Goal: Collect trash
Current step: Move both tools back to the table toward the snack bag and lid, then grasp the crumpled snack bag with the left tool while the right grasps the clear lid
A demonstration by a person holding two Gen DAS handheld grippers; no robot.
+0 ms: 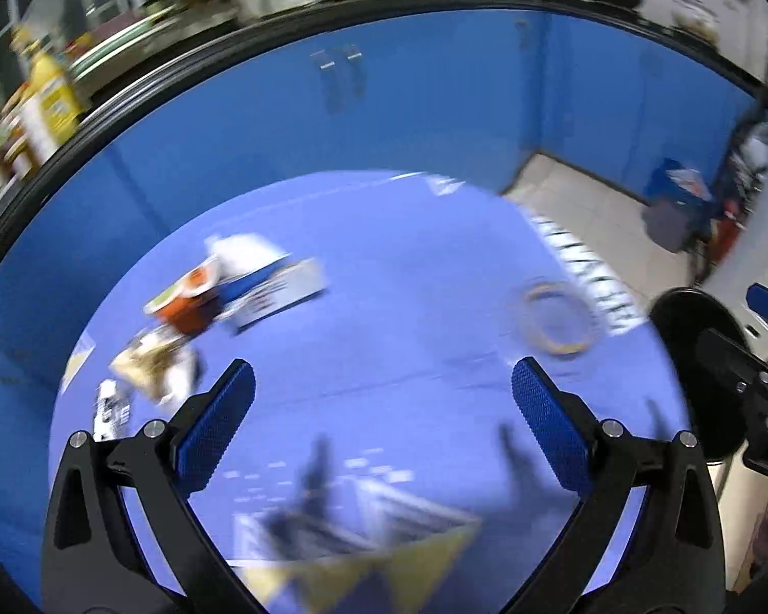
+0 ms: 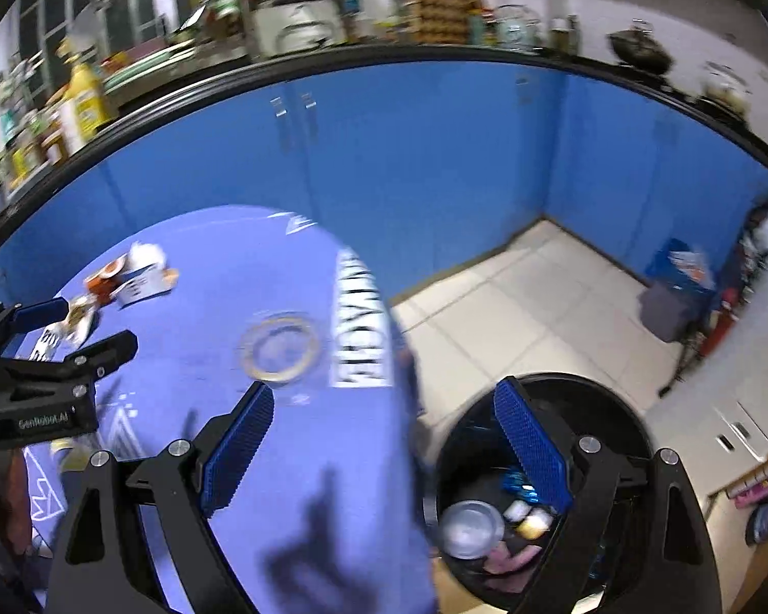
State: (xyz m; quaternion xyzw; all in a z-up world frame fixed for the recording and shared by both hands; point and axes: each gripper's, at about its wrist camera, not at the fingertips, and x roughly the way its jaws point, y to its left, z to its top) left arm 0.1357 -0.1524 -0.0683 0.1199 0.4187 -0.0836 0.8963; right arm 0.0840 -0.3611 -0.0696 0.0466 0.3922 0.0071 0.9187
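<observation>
A round table with a blue cloth (image 1: 384, 266) (image 2: 220, 276) carries a blurred pile of trash at its left: an orange cup (image 1: 187, 302) (image 2: 105, 279), a white and blue box (image 1: 276, 289) (image 2: 141, 284) and crumpled wrappers (image 1: 151, 363) (image 2: 79, 320). A clear round lid with a tan rim (image 1: 558, 320) (image 2: 281, 350) lies near the right edge. My left gripper (image 1: 384, 384) hangs open over the cloth, nothing between its blue pads. My right gripper (image 2: 384, 401) is open too, straddling the table edge above a black bin (image 2: 614, 399) (image 1: 691, 317) that holds a can and other trash.
Blue cabinet doors (image 1: 435, 102) curve behind the table under a black countertop edge crowded with bottles (image 1: 51, 87) and kitchenware. White tiled floor (image 2: 527, 307) lies right of the table, with a blue crate (image 2: 681, 266) and grey box in the far corner.
</observation>
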